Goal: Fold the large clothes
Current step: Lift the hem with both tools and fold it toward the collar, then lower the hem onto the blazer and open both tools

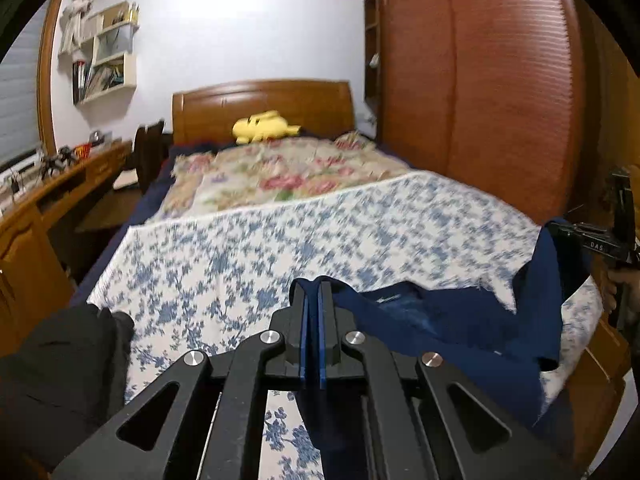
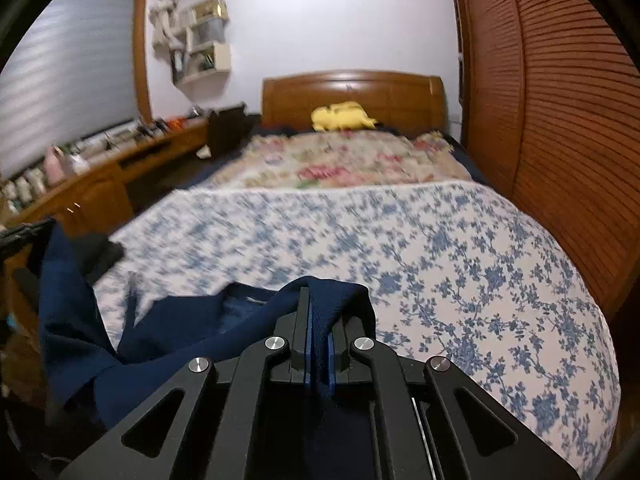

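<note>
A navy blue garment [image 1: 440, 320] hangs stretched between my two grippers over the foot of the bed. In the left wrist view my left gripper [image 1: 313, 286] is shut, with the navy cloth wrapped over its tips and hanging below. My right gripper [image 1: 560, 229] shows at the right edge, clamped on the garment's other end. In the right wrist view my right gripper [image 2: 318, 294] is shut on a fold of the navy garment [image 2: 180, 328], which runs between the blue pads [image 2: 307, 320]. At the left edge my left gripper [image 2: 44, 226] holds the far end of the garment.
The bed carries a blue-flowered sheet [image 1: 280, 248], then a pink floral quilt [image 1: 280, 176] and a yellow plush toy [image 1: 264, 126] by the wooden headboard. A black cloth [image 1: 60, 360] lies at the bed's near left corner. A wooden desk [image 1: 48, 200] stands left, a slatted wardrobe [image 1: 500, 80] right.
</note>
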`<action>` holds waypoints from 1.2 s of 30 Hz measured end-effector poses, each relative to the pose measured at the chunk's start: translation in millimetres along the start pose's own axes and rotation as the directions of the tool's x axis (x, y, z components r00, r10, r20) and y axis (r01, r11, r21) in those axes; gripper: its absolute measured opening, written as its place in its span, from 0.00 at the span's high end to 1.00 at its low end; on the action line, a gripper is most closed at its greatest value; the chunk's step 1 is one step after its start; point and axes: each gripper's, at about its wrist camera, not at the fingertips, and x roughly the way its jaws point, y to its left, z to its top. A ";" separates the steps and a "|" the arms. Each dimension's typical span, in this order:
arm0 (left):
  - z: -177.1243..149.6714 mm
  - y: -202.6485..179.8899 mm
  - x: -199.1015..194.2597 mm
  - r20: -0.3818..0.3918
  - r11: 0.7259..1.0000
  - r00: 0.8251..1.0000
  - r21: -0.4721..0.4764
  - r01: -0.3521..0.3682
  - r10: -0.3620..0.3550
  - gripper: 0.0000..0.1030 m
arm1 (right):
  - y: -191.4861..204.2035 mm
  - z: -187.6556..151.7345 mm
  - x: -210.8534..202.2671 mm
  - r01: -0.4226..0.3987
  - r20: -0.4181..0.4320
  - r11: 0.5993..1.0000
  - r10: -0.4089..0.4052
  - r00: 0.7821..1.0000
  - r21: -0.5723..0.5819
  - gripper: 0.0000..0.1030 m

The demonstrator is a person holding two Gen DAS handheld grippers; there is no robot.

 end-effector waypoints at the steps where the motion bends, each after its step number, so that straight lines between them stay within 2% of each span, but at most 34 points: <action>1: -3.0 -0.4 10.6 -0.013 1.000 1.000 -0.002 -0.003 0.003 0.96 | -0.3 -1.8 15.8 0.001 -0.016 1.000 -0.001 1.000 0.007 0.95; 4: -13.4 -2.2 37.4 -0.047 1.000 0.999 -0.009 0.008 -0.009 0.96 | 8.2 -9.4 52.0 0.007 -0.063 1.000 -0.006 0.998 0.014 0.95; 6: -21.4 -5.6 52.6 -0.053 1.000 0.998 0.011 -0.014 0.014 0.96 | 14.6 -15.4 71.8 0.039 -0.096 0.999 -0.040 0.995 -0.003 0.93; 10: -26.6 -4.8 67.0 -0.052 1.000 0.999 0.013 -0.005 0.005 0.96 | 13.9 -2.9 104.2 0.069 -0.132 0.997 -0.071 0.989 -0.019 0.91; 14: -32.6 -0.1 67.1 -0.044 1.000 0.999 -0.001 0.013 -0.013 0.96 | 12.9 -4.7 110.3 0.095 -0.136 0.995 -0.099 0.986 -0.035 0.88; 17: -38.0 -2.5 60.6 -0.036 1.000 0.999 0.015 0.007 -0.007 0.95 | 9.0 -6.8 101.3 0.097 -0.127 0.995 -0.099 0.987 -0.020 0.76; 19: -42.8 -2.4 55.3 -0.030 1.000 0.999 0.015 0.013 -0.013 0.87 | 7.0 -6.3 89.3 0.081 -0.106 0.997 -0.081 0.991 -0.006 0.72; 21: -49.5 -3.2 47.6 -0.024 1.000 1.000 0.009 0.020 -0.020 0.82 | 5.1 -9.9 80.7 0.081 -0.082 0.997 -0.081 0.993 0.001 0.55; 23: -56.2 -5.1 39.1 -0.024 0.999 0.999 0.010 0.036 -0.035 0.78 | 6.5 -12.0 76.0 0.075 -0.072 0.997 -0.074 0.995 0.002 0.46; 24: -59.8 -6.6 35.3 -0.026 0.999 0.999 0.012 0.046 -0.046 0.75 | 8.3 -13.7 73.2 0.072 -0.068 0.997 -0.072 0.995 0.002 0.45; 30: -85.7 -16.2 17.6 -0.063 0.997 0.995 0.021 0.077 -0.075 0.68 | 36.3 -34.8 73.3 -0.023 -0.112 0.999 0.019 0.994 -0.042 0.45; 36: -111.9 -16.3 14.2 -0.103 0.996 0.991 -0.004 0.085 -0.085 0.67 | 72.0 -57.2 91.4 -0.140 -0.210 0.985 0.117 0.971 -0.098 0.45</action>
